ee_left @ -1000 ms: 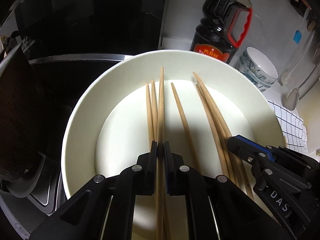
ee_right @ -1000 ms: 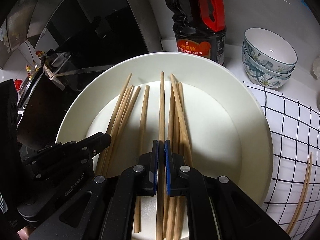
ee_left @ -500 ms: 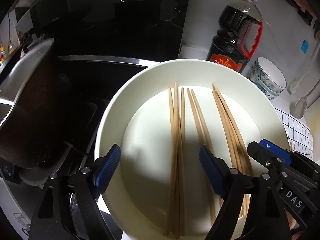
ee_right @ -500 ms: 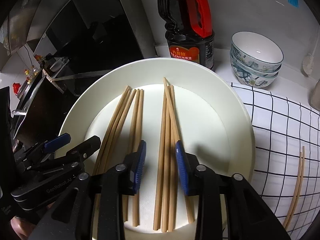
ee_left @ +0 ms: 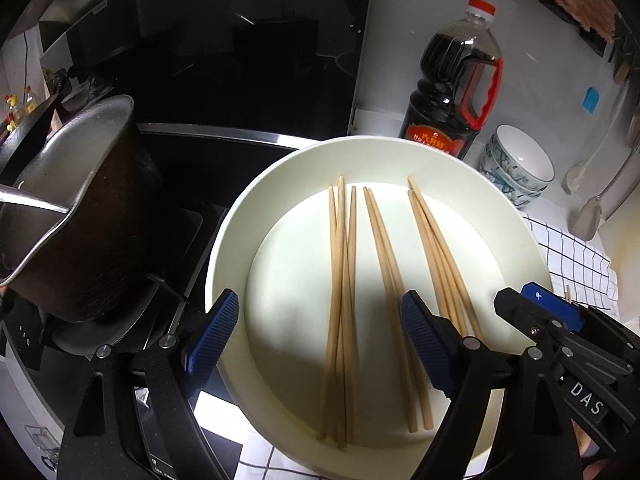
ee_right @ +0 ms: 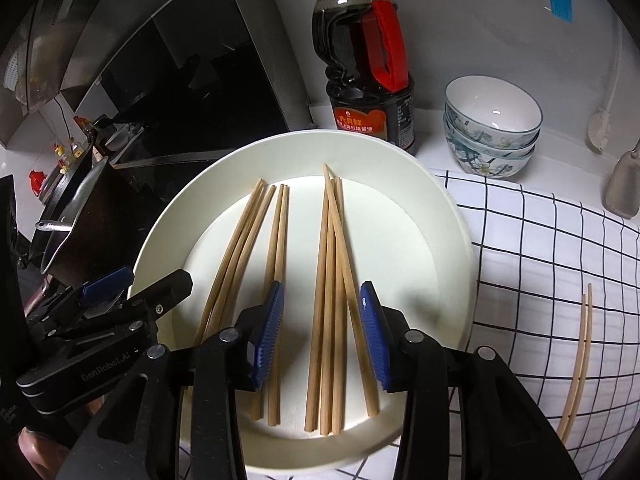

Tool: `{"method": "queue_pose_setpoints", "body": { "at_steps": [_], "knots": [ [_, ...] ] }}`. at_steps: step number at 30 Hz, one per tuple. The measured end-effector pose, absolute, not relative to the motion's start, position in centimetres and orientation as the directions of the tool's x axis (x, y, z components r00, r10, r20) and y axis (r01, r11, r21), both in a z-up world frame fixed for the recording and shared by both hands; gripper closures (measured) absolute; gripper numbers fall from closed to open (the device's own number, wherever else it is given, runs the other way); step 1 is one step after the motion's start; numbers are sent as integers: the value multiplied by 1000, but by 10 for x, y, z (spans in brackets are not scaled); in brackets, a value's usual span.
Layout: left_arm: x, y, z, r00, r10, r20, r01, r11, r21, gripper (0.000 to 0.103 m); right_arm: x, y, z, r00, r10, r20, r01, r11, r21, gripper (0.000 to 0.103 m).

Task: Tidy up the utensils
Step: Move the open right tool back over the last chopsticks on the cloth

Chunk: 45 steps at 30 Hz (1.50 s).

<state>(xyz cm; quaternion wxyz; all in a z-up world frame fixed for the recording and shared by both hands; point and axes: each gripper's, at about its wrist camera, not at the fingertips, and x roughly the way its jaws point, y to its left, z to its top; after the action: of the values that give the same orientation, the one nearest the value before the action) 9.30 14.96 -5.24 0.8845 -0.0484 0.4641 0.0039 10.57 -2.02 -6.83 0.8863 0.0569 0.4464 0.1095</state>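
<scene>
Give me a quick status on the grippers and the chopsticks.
Left gripper open, right gripper just opened, both empty. Chopsticks lie loose on the plate; one pair off on the cloth. Nothing in the way.

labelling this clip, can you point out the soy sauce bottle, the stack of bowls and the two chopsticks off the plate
soy sauce bottle (ee_right: pixel 362 122), right wrist view, on its label
stack of bowls (ee_right: pixel 494 130), right wrist view, on the top bowl's outer wall
two chopsticks (ee_right: pixel 578 368), right wrist view, mid-length, on the checked cloth
</scene>
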Motion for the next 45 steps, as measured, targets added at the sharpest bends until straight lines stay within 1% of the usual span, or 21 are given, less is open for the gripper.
{"method": "queue_pose_setpoints", "body": {
  "at_steps": [8, 10, 16, 19, 25, 29, 34, 45],
  "knots": [
    [76, 144, -40, 588, -35, -808, -62, 994, -88, 21, 85, -26, -54, 591, 252, -767, -164, 968, 191, 61],
    [71, 141, -36, 593, -32, -805, -65, 994, -88, 18, 79, -29, -50, 596, 253, -762, -166, 967, 192, 60],
    [58, 131, -26, 607, -32, -794, -66, 994, -90, 15, 62, -39, -40, 606, 258, -752, -174, 966, 191, 58],
    [52, 124, -22, 609, -31, -793, -65, 994, -89, 14, 53, -48, -36, 611, 259, -749, -173, 966, 193, 56],
    [38, 103, -18, 607, -43, -793, -44, 995, -87, 13, 35, -68, -34, 616, 251, -747, -160, 968, 193, 56],
    [29, 87, -18, 606, -56, -793, -20, 996, -86, 13, 23, -87, -35, 625, 236, -744, -131, 972, 198, 53],
    [21, 63, -22, 598, -96, -795, 20, 994, -105, 13, 5, -120, -42, 630, 198, -751, -70, 978, 198, 53],
    [6, -7, -29, 575, -192, -796, 169, 979, -115, 13, -31, -193, -60, 628, 80, -774, 82, 982, 168, 53]
  ]
}}
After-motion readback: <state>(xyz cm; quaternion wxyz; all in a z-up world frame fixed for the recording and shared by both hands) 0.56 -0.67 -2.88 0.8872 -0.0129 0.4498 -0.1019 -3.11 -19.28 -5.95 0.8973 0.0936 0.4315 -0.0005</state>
